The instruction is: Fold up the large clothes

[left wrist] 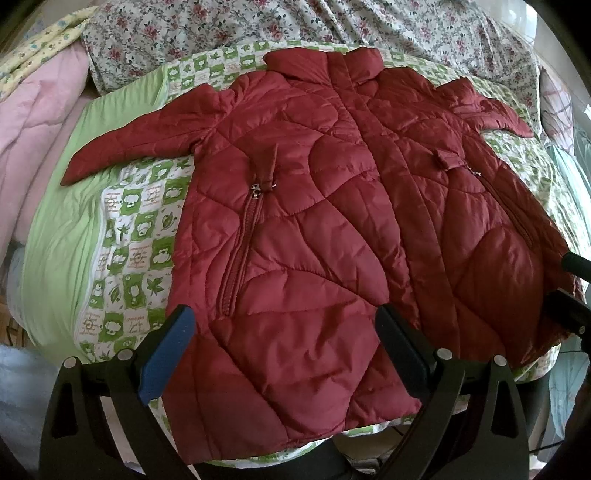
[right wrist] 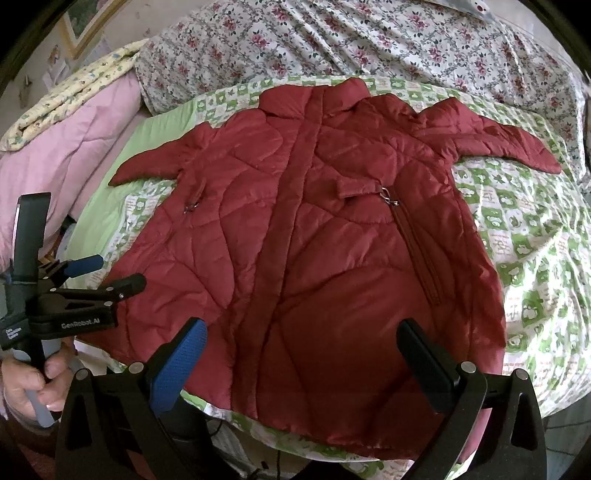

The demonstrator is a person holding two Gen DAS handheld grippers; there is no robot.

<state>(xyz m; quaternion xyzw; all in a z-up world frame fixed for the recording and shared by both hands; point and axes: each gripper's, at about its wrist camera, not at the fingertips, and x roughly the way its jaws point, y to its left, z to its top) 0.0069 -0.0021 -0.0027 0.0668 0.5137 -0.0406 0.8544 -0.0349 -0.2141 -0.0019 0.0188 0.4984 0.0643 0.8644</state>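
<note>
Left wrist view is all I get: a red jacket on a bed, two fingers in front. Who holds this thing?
Observer: A person. The right wrist view shows a hand around the handle of the left hand-held gripper.
Operator: Anything written on it?
Observer: Yes, "GenRobot.AI" on its side.
Operator: And the room?
Observer: A framed picture hangs on the wall beyond the pink quilt.

Soft daylight fills both pictures, and the brightest, washed-out spot sits at the far right edge of the left wrist view. The red coat (left wrist: 332,206) shines a little on its puffy parts, with dark shade near its bottom edge. The round lens bends everything near the edges, the corners are black, and the middle looks sharp.
</note>
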